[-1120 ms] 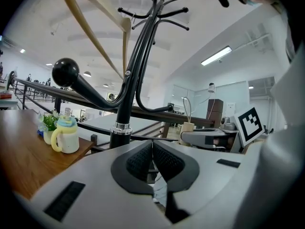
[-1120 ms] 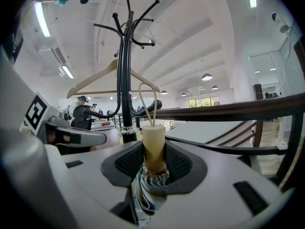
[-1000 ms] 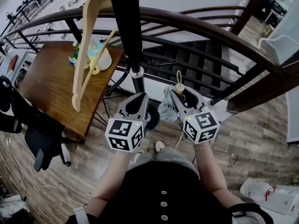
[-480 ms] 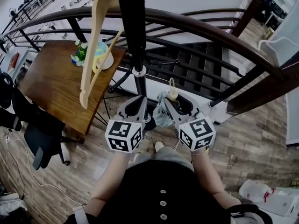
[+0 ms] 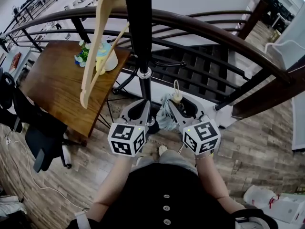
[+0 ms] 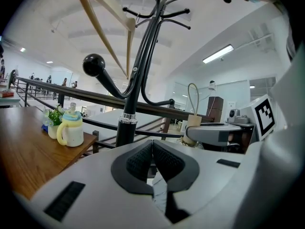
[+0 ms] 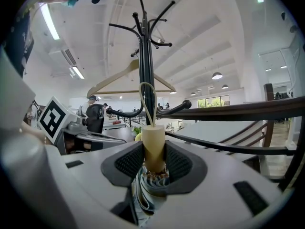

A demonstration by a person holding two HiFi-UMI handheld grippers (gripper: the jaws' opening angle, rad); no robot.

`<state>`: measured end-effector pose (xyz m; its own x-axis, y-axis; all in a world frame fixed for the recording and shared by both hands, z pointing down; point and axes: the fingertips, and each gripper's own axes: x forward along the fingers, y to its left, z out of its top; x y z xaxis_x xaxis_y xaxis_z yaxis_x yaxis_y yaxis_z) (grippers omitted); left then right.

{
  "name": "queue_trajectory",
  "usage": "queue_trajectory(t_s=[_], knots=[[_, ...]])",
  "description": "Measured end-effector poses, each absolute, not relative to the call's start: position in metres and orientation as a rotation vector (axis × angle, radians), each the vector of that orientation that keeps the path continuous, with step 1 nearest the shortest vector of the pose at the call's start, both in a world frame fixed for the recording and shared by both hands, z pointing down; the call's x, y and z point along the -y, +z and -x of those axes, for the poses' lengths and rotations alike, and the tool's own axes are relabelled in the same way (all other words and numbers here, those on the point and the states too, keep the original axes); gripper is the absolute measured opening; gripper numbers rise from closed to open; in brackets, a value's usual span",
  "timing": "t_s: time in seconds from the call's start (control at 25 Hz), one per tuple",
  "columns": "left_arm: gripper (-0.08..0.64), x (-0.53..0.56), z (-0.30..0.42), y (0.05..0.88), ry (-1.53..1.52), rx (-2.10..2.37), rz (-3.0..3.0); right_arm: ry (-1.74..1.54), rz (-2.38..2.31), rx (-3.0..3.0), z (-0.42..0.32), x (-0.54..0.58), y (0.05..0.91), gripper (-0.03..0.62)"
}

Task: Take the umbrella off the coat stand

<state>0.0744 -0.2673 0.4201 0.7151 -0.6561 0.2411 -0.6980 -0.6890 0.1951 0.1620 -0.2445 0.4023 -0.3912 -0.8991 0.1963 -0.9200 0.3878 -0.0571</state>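
Note:
A folded grey-blue umbrella (image 5: pixel 167 114) with a cream handle (image 7: pixel 153 144) and a wrist loop (image 7: pixel 147 101) sits in my right gripper (image 5: pixel 179 105), whose pads press on the handle; the folded canopy (image 7: pixel 145 194) hangs below the jaws. The loop hangs free, off the black coat stand (image 5: pixel 139 32), which rises just ahead and left. In the right gripper view the stand's pole (image 7: pixel 146 61) is behind the handle. My left gripper (image 5: pixel 139 108) is beside the right one, close to the pole, jaws shut with nothing between them (image 6: pixel 152 159).
A wooden hanger (image 5: pixel 97 46) hangs on the stand at the left. A dark curved railing (image 5: pixel 214 32) runs across just beyond the stand. A wooden table (image 5: pixel 57 85) with a cup and a small plant (image 5: pixel 102 58) stands at the left, a black chair (image 5: pixel 40 144) below it.
My right gripper with the umbrella has drawn back a little toward me and left, nearer the left gripper. The left gripper has stayed put. The hanger has swung slightly.

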Motion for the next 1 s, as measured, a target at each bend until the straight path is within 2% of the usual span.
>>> queue_trajectory(t_s=[1.0], knots=[[0.015,0.2685,-0.076,0.4199,0.247,1.064,-2.689,0.207,-1.608,2.508,-0.1559,0.245,0.4018,0.144]])
